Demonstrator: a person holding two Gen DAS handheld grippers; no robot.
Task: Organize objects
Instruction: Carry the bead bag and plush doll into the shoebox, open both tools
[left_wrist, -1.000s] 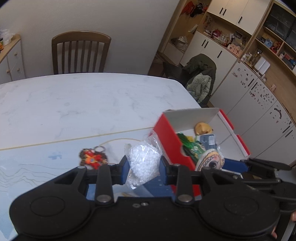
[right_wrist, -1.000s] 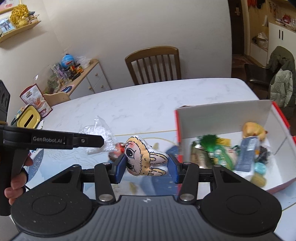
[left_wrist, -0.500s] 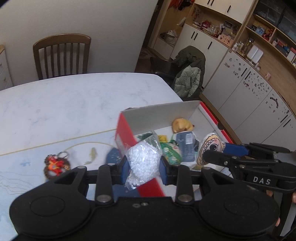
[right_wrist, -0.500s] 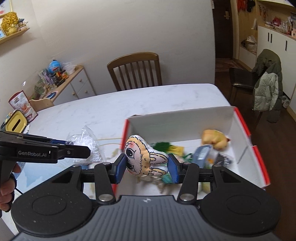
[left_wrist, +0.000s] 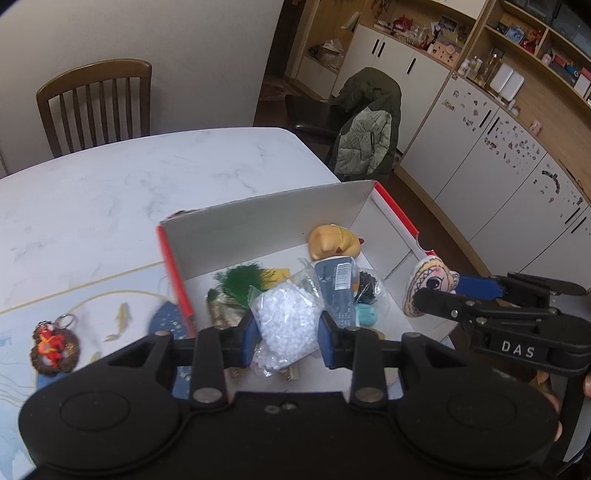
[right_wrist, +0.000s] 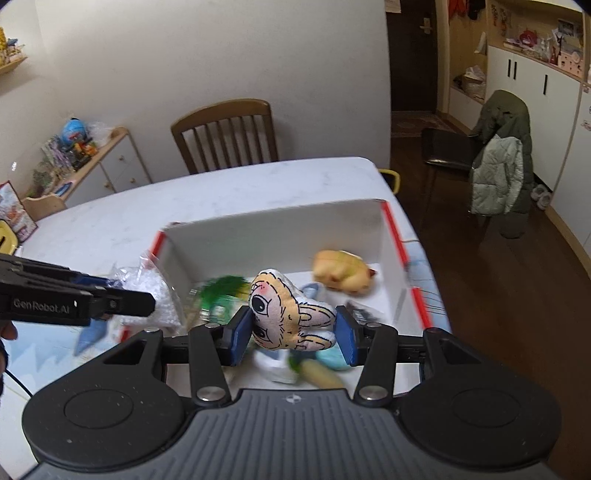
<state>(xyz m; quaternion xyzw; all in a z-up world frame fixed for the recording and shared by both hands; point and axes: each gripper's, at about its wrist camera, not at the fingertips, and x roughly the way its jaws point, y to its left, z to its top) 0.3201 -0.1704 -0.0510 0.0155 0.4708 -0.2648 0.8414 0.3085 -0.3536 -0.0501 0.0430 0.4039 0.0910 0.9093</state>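
White box holds perhaps seven items; left gripper grasps one bead bag, right gripper one plush.

Setting: home dining room. Marble-look worktop, wooden dining chair, white cabinets, cluttered shelves, coat on chair.

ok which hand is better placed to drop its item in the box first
Probably right. The right gripper holds the plush well inside the box, over its contents. The left gripper holds its bead bag nearer the box's near edge.
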